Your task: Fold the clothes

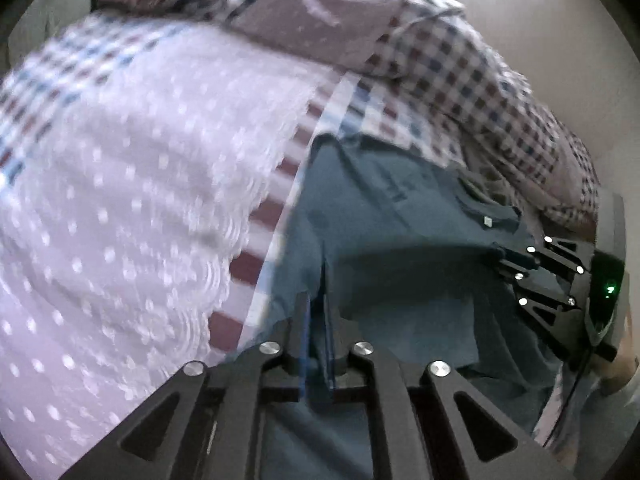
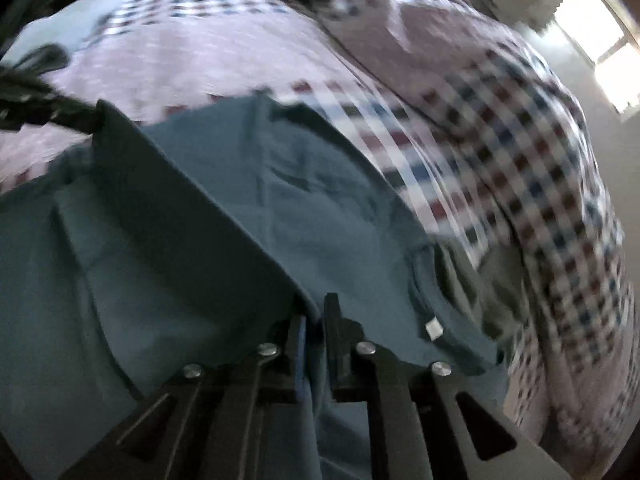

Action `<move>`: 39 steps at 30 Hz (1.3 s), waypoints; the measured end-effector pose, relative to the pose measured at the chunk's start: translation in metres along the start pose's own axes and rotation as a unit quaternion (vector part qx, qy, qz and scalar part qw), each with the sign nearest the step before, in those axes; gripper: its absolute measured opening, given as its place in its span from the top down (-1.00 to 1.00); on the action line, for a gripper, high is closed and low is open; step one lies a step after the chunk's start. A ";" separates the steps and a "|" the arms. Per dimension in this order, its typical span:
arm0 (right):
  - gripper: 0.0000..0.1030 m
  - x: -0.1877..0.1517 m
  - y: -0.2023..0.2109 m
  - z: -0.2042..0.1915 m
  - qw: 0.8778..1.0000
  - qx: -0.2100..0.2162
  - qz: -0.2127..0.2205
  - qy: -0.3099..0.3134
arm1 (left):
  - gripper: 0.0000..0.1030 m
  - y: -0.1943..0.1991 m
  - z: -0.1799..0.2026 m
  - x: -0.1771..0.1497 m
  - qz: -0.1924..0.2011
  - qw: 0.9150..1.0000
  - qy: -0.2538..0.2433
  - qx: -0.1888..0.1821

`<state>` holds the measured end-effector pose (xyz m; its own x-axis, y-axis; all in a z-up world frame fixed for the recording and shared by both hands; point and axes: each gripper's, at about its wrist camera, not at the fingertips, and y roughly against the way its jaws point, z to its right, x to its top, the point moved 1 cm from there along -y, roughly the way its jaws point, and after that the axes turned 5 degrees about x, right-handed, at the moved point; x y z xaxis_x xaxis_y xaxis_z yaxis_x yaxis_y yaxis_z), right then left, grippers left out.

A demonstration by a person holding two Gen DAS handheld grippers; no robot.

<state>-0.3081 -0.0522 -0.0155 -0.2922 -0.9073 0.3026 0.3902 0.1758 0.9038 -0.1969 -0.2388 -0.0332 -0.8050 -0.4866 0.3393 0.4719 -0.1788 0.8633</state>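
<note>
A teal-blue T-shirt (image 1: 384, 216) is stretched between both grippers above a bed. My left gripper (image 1: 317, 300) is shut on a fold of its fabric. At the right of the left wrist view, the right gripper (image 1: 508, 258) pinches the shirt near the collar with its small white tag (image 1: 487, 221). In the right wrist view, the right gripper (image 2: 316, 312) is shut on the T-shirt (image 2: 224, 200) edge beside the collar tag (image 2: 433, 328). The left gripper (image 2: 86, 114) holds the far corner at upper left.
A red, blue and white checked bedcover (image 1: 452, 76) lies rumpled behind the shirt. A white dotted lace cloth (image 1: 120, 200) covers the left side. A hand (image 1: 618, 364) shows at the right edge. A bright window (image 2: 600, 40) is at upper right.
</note>
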 end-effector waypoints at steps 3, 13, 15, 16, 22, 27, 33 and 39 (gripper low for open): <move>0.49 -0.011 0.016 0.006 0.999 0.006 0.029 -0.035 | 0.12 0.013 -0.007 -0.016 0.019 0.999 0.023 -0.030; 0.04 -0.060 0.119 0.004 0.976 0.017 0.162 -0.146 | -0.19 0.015 0.000 -0.040 0.066 0.984 0.092 -0.135; 0.03 -0.077 0.139 -0.001 0.967 0.021 0.186 -0.173 | -0.19 0.000 -0.001 -0.044 0.062 0.986 0.099 -0.118; 0.01 -0.086 0.148 -0.003 0.962 0.023 0.196 -0.189 | -0.19 -0.006 -0.002 -0.046 0.060 0.987 0.104 -0.104; -0.08 -0.148 0.192 -0.022 0.937 0.000 0.246 -0.247 | -0.19 -0.018 -0.008 -0.046 0.052 0.986 0.132 -0.085; -0.14 -0.198 0.206 -0.020 0.910 -0.033 0.265 -0.317 | -0.15 -0.020 -0.011 -0.050 0.045 0.985 0.148 -0.075; -0.23 -0.281 0.206 -0.005 0.859 -0.080 0.269 -0.428 | 0.73 -0.021 -0.015 -0.053 0.038 0.983 0.165 -0.065; -0.23 -0.346 0.178 -0.022 0.863 -0.136 0.205 -0.441 | 0.93 -0.010 -0.016 -0.050 0.055 0.983 0.161 -0.073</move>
<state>-0.1179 0.2846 0.0342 -0.5848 -0.1247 0.8015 0.7746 0.2077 0.5974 -0.1555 -0.2259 -0.0646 -0.6011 -0.7514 0.2721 0.6159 -0.2187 0.7568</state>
